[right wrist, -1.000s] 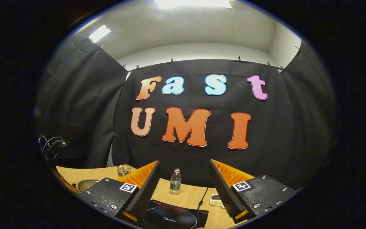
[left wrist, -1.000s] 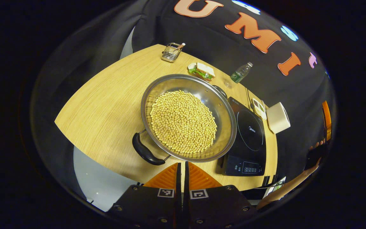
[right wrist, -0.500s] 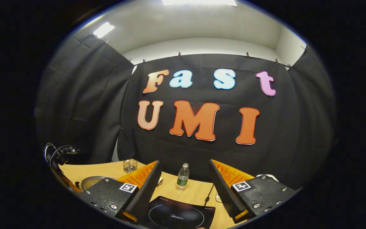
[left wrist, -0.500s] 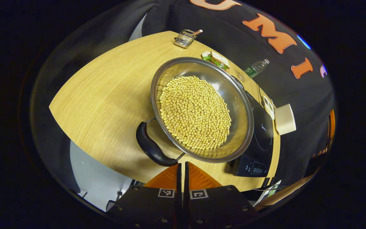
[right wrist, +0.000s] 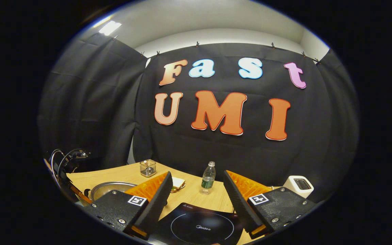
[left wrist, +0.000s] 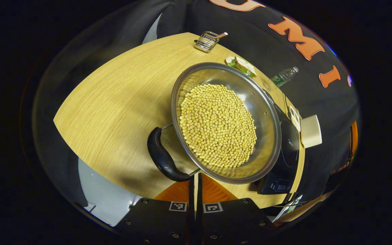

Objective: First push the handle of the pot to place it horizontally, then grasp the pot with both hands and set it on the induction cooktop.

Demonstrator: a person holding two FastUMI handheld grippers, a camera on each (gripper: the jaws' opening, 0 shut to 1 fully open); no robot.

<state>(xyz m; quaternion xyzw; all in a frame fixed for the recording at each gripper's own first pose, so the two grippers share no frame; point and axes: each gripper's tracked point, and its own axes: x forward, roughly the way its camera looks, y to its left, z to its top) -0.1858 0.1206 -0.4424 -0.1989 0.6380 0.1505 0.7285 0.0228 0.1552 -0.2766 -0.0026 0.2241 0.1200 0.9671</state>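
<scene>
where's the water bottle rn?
Water bottle stands at the table's far edge, beyond the induction cooktop, right of the sandwich.

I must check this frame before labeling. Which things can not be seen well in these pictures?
- Cooktop, left gripper view: mostly hidden behind the pot.
- Pot's far handle: hidden by its rim.
- Sandwich, right gripper view: partly behind the right tool.
- Bottle label: too small.

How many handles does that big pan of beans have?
2. One black handle is at the pan's near-left rim, just ahead of the left gripper. A second dark handle peeks past the far rim, mostly hidden.
</scene>
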